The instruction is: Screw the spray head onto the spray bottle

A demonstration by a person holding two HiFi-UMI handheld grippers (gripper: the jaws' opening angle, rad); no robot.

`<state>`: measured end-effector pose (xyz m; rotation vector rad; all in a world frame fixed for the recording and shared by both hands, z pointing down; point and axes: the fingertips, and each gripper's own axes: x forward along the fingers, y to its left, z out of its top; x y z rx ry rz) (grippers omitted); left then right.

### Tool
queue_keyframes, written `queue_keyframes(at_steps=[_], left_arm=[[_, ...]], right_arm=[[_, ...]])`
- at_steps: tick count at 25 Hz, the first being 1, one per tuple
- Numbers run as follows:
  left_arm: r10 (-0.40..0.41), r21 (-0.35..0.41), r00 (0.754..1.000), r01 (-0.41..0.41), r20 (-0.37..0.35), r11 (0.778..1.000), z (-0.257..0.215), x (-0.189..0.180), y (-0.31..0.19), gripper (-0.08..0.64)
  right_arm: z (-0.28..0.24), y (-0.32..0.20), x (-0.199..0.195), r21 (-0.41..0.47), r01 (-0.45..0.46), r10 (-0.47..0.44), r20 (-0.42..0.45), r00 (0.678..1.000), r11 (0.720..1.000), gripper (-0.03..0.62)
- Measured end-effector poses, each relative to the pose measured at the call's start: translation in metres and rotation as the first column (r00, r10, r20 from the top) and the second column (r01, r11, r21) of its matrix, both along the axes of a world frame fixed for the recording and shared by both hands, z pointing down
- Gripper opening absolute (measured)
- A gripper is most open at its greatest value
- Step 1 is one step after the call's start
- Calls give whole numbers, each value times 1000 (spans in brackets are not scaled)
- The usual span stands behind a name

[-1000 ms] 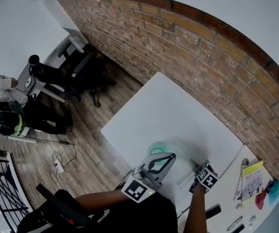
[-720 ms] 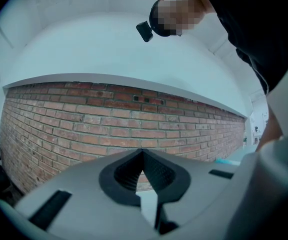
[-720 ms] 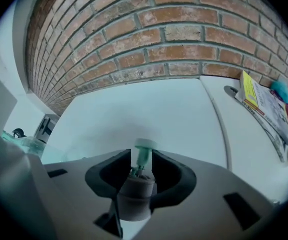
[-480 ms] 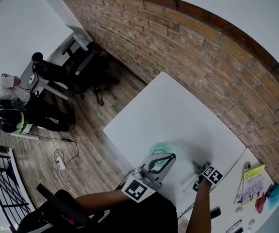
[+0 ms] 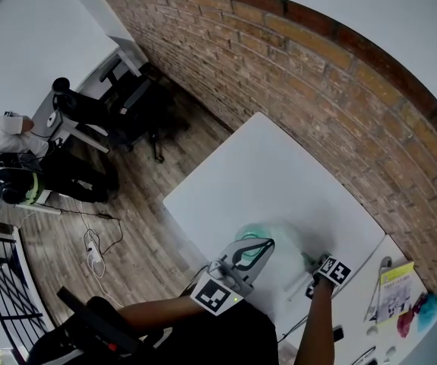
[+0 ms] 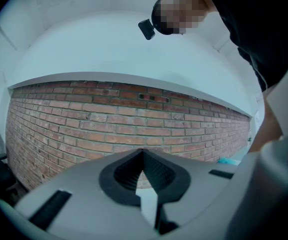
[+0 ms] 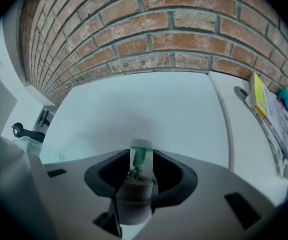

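Pointing steeply down at the white tabletop (image 5: pixel 264 166), the right tool (image 7: pixel 141 153) has the spray head (image 7: pixel 134 194) between its jaws, which have just been opening and now stand released around it. The left tool (image 5: pixel 258 248) is clenched on nothing and looks toward the brick wall (image 6: pixel 133 119). The teal spray bottle (image 5: pixel 273 233) stands on the tabletop just beside the left tool.

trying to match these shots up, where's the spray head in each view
Head view: spray head low right, at the right gripper's tip, barely showing.
Left gripper view: not in it.
Right gripper view: low centre, between jaws that have just been opening.
Shared landmark: the brick wall, in all three.
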<state>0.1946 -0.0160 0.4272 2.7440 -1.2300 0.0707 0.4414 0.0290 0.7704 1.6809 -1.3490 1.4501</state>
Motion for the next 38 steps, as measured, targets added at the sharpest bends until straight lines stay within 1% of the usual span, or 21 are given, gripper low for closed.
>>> queue_keyframes(at_steps=[5, 7, 10, 18, 22, 28, 32, 35, 38], left_arm=[[5, -1, 1000, -5, -4, 1000, 1, -1, -1, -1], [9, 10, 1000, -9, 2, 1000, 0, -1, -1, -2], [-1, -12, 1000, 1, -13, 1000, 3, -1, -2, -1], [-1, -12, 1000, 1, -10, 1000, 6, -2, -4, 0], [-10, -25, 1000, 10, -15, 1000, 7, -3, -5, -2], [-17, -24, 1000, 17, -7, 1000, 9, -3, -8, -1], [-14, -37, 1000, 14, -15, 999, 11, 2, -8, -2], [-13, -32, 1000, 13, -18, 999, 11, 3, -9, -2], [-9, -28, 1000, 8, -14, 1000, 10, 4, -9, 0]], right_arm=[[0, 1, 2, -9, -9, 8, -3, 1000, 1000, 150], [-3, 0, 5, 0, -14, 14, -30, 999, 1000, 150], [-6, 0, 10, 9, -25, 25, -70, 997, 1000, 150], [6, 3, 14, -27, -104, 103, -28, 994, 994, 150], [14, 9, 16, -54, -154, 155, 15, 988, 987, 150], [21, 9, 19, -90, -186, 193, 71, 979, 978, 150], [22, 9, 18, -91, -181, 188, 86, 978, 979, 150], [19, 8, 17, -60, -164, 169, 85, 982, 985, 149], [14, 7, 14, -23, -129, 130, 69, 989, 991, 146]])
